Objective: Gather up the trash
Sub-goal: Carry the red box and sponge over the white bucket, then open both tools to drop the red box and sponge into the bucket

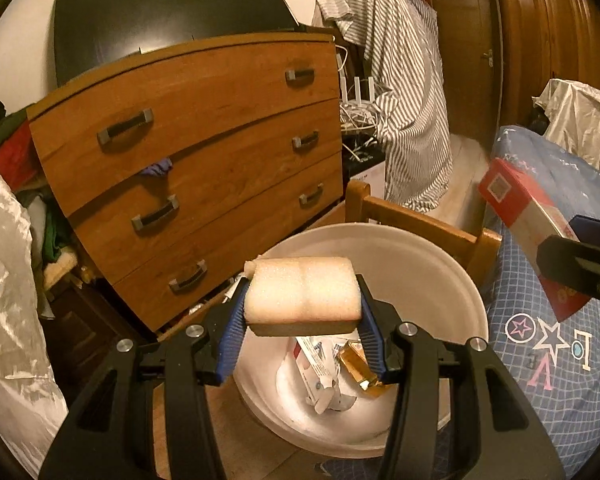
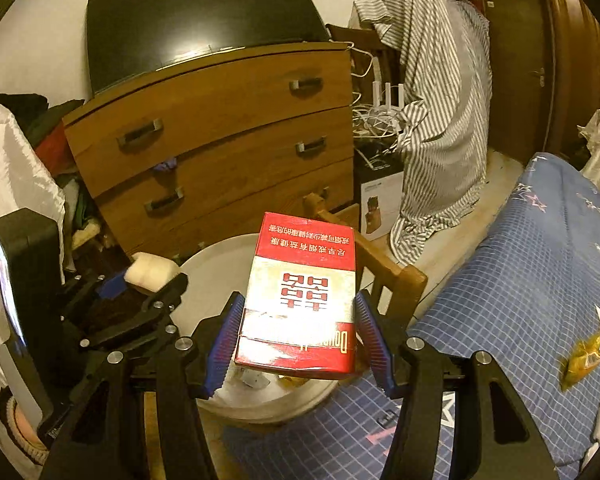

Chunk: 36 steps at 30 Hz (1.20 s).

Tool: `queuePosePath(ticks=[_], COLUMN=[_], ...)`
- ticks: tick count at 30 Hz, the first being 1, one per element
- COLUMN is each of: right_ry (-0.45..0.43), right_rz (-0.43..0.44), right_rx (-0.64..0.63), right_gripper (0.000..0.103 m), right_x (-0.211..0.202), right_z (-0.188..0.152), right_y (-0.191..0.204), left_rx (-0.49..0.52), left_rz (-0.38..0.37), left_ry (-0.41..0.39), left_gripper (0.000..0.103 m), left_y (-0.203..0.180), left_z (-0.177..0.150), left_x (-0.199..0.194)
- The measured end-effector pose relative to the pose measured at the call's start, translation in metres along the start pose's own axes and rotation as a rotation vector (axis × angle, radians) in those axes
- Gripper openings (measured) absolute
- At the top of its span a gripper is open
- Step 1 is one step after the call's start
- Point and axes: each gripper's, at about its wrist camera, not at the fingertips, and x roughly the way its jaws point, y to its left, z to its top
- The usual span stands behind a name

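My left gripper (image 1: 303,304) is shut on a white foam block (image 1: 303,297) and holds it over the white bucket (image 1: 440,264). Crumpled wrappers and a gold foil piece (image 1: 358,366) lie in the bucket's bottom. My right gripper (image 2: 298,320) is shut on a red and white cigarette carton (image 2: 300,296), held above the same bucket (image 2: 208,276). The left gripper with the foam (image 2: 150,272) shows at the left in the right wrist view. The carton (image 1: 516,204) shows at the right in the left wrist view. A gold wrapper (image 2: 586,356) lies on the bed.
A wooden chest of drawers (image 1: 204,152) stands behind the bucket, with a dark TV (image 1: 160,12) on top. A wooden chair (image 1: 420,220) sits beside the bucket. The blue checked bed (image 2: 520,280) is at the right. A striped shirt (image 1: 408,80) hangs at the back.
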Motion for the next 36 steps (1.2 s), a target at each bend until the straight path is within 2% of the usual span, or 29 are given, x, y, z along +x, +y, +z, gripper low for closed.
queuePosePath(ticks=[18,22,23,24,25,26,36], right_ry=[0.041,0.048,0.053,0.047,0.041,0.042,0.037], right_rz=[0.019,0.033,0.021,0.012,0.015,0.02,-0.001], right_rx=[-0.06,-0.082,-0.091,-0.094,-0.097,-0.096,-0.062], right_gripper=[0.058,0.062,0.072,0.074,0.074,0.074,0.073], right_x=[0.033,0.041,0.044,0.044,0.044,0.045,0.037], right_z=[0.002,0.004,0.004,0.004,0.005,0.005,0.0], right_y=[0.021,0.024,0.025,0.025,0.025,0.025,0.01], left_rx=[0.0,-0.022,-0.026,-0.026,-0.028,-0.03,-0.064], left_rz=[-0.035,-0.031,-0.031,-0.03,-0.025,-0.025,-0.086], left_ry=[0.058,0.066,0.066,0.067,0.067,0.065,0.086], left_gripper=[0.048,0.05,0.051,0.057,0.065,0.066,0.066], left_y=[0.014,0.018,0.02,0.02,0.021,0.022,0.028], left_z=[0.001,0.001,0.001,0.001,0.0,0.0,0.001], left_x=[0.028,0.032,0.034,0.034,0.035,0.035,0.037])
